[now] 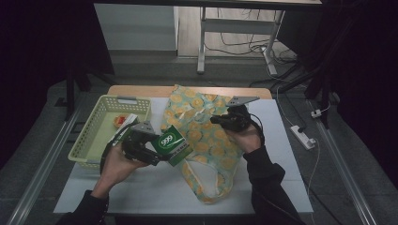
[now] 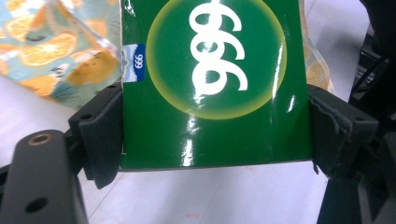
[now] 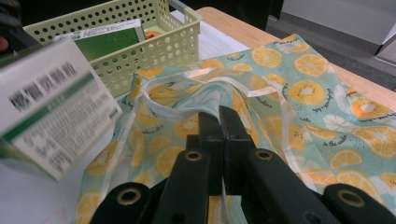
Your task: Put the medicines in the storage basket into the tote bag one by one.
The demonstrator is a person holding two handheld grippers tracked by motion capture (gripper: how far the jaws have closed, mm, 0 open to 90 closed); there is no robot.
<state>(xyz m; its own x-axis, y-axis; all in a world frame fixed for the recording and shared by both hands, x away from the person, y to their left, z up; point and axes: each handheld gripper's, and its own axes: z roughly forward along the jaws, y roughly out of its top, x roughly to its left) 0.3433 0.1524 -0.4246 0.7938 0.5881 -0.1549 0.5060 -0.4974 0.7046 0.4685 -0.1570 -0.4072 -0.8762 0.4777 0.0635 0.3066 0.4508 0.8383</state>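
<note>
A green carton with a white "999" (image 1: 172,140) (image 2: 210,84) is clamped by its two sides between the pads of my left gripper (image 1: 165,146) (image 2: 215,135), just above the white table top and beside a cloth bag. The bag (image 1: 206,145) (image 3: 303,93) is teal with an orange-slice print and lies across the middle of the table. My right gripper (image 1: 218,120) (image 3: 219,123) is shut on the bag's rim and holds the mouth up. In the right gripper view the carton (image 3: 51,112) shows blurred at the left, close to the bag's mouth.
A pale green perforated basket (image 1: 91,136) (image 3: 173,42) stands at the table's left, holding another green and white carton (image 3: 109,39) and a small red-orange item (image 1: 121,121). Bare white table top (image 1: 150,187) lies in front. A power strip (image 1: 302,136) lies on the floor at the right.
</note>
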